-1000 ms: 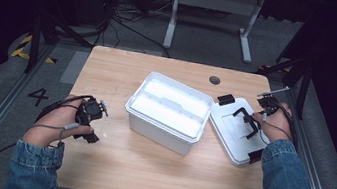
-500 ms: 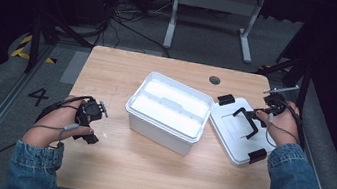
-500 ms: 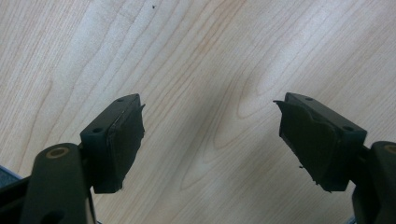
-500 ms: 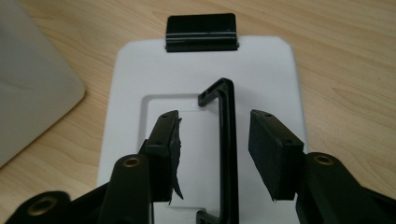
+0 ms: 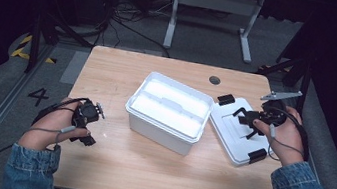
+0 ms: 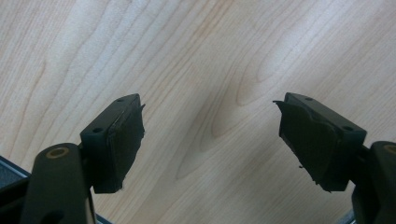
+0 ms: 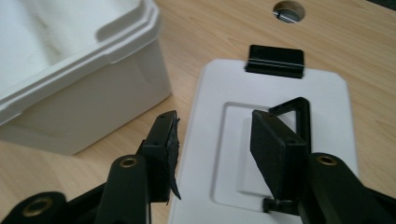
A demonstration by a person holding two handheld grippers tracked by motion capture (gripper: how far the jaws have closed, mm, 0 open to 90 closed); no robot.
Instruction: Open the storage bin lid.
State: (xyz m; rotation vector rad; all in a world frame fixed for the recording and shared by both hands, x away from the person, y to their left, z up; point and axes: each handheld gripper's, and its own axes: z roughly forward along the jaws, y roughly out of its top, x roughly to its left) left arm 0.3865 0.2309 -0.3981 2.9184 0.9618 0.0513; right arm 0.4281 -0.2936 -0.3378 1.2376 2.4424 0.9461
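My right claw hangs over the lid, jaws apart and holding nothing. In the right gripper view the lid lies flat on the worktop directly beneath and ahead of my jaws, its black handle just beyond the right-hand jaw, a black latch at its far edge. The open white box stands just to the left of this claw, near the lid's edge; whether they touch I cannot tell. My left claw is released, jaws wide, over bare wood, well apart from the box.

Judgement: the step in hand is the approach to the lid's handle. The next move calls for lowering the right claw, straddling the handle bar squarely, and closing firmly before any lift.
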